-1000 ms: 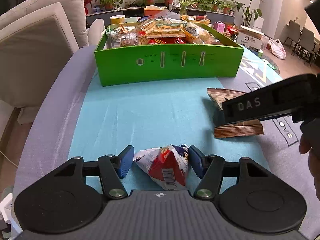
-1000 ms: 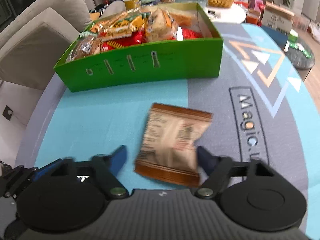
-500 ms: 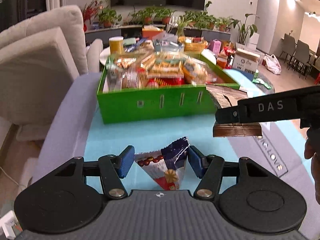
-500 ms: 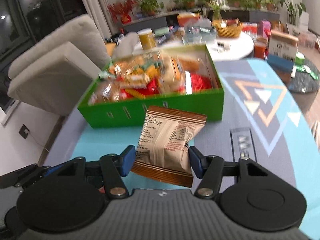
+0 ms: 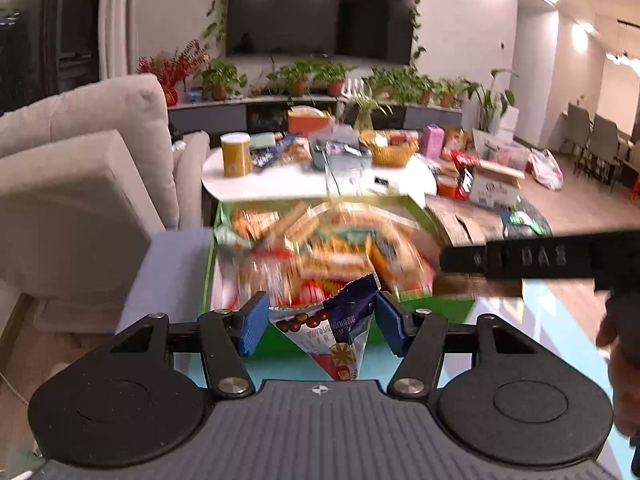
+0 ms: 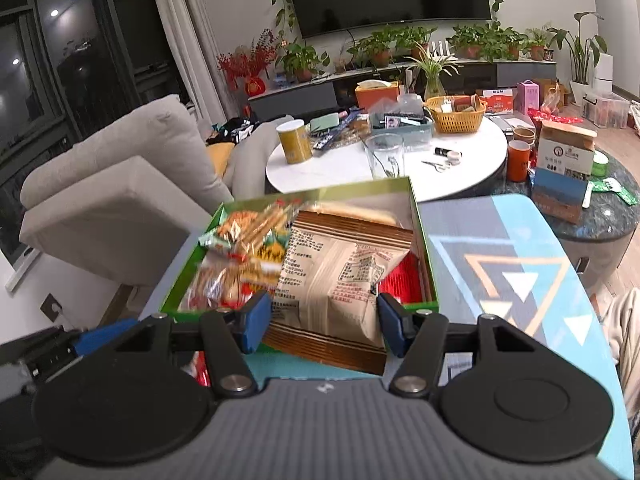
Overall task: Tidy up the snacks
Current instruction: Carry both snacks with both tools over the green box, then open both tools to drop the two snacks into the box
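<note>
Tabletop (image 6: 500, 240) in blue and grey carries the green box (image 6: 420, 224), my landmark, already crowded with snacks right up to its walls. Beyond the box's far edge stands a white round table (image 6: 472, 152); on its left side a beige sofa (image 6: 120, 192) sits close. My right hand-held gripper (image 6: 324, 320) is clamped on a brown packet (image 6: 336, 276), held above the box's near right part. My left hand-held gripper (image 5: 320, 322) pinches a blue-and-white packet (image 5: 336, 328) over the box's near wall.
</note>
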Tool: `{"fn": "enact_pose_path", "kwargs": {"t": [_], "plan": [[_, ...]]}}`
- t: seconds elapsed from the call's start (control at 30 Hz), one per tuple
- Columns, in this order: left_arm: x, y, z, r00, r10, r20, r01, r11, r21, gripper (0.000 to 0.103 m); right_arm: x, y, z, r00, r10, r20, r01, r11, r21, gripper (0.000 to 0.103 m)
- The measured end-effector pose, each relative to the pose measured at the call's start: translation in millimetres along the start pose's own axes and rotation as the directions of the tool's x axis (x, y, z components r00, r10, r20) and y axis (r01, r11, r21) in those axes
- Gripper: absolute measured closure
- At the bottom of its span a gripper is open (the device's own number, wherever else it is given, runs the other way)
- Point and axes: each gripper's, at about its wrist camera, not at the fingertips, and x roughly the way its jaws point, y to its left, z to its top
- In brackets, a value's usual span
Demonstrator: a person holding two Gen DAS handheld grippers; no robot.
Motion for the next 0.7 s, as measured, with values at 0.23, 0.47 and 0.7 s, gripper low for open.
{"fn": "enact_pose_path", "kwargs": {"t": [0.23, 0.47, 0.7], "plan": [[35, 11, 37, 0.999, 0.011, 0.039, -0.007, 0.995, -0.096, 0.048, 23, -10, 23, 0.999, 0.033, 0.013, -0.034, 0.998, 0.058, 0.041], [78, 13, 56, 0.999, 0.033, 0.023, -0.031, 0.996, -0.086, 0.048, 50, -17, 27, 1.000, 0.029, -0.010, -0.028, 0.997, 0.070, 0.041], [114, 17, 61, 0.999, 0.046, -0.005, -0.046, 0.995, -0.092, 0.048, 68, -25, 25, 0.999, 0.029, -0.040, -0.025, 0.994, 0.102, 0.041]]}}
